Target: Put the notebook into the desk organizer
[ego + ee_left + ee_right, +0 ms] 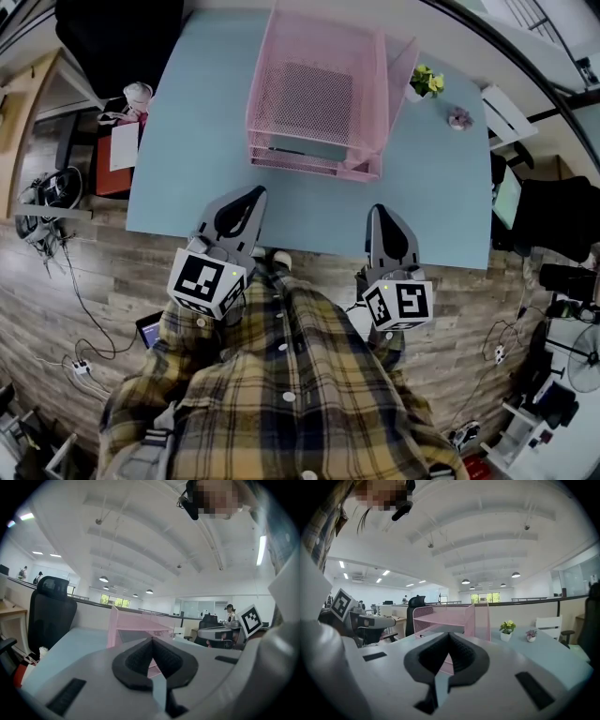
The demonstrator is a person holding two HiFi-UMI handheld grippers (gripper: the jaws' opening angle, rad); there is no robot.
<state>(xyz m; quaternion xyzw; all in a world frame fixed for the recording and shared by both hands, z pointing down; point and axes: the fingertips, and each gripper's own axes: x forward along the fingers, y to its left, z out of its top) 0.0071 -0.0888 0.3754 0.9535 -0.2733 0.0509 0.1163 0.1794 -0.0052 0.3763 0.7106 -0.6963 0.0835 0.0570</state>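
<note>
Head view, with both gripper views. The left tongs (249, 197) and the right tongs (380, 212) hang over the near edge of the pale blue surface (202, 141). Each pair is closed pad to pad on nothing, as each gripper view confirms. The pink mesh desk organizer (316, 167) stands well ahead of them, towards the far side of the surface, with its open front facing the person. It sits roughly midway between the two tongs, so neither hand is clearly the nearer. No notebook lies on the open surface. A flat grey slab (295, 147) shows in the lower tier under the upper tray, its long edge running across, parallel to the organizer's front. It is probably the notebook, though the mesh and the viewing angle leave this uncertain. If so, the task's thing already lies in its place, straight ahead of and well apart from both tongs, and the placing looks complete. If not, the notebook is outside all three views.
</note>
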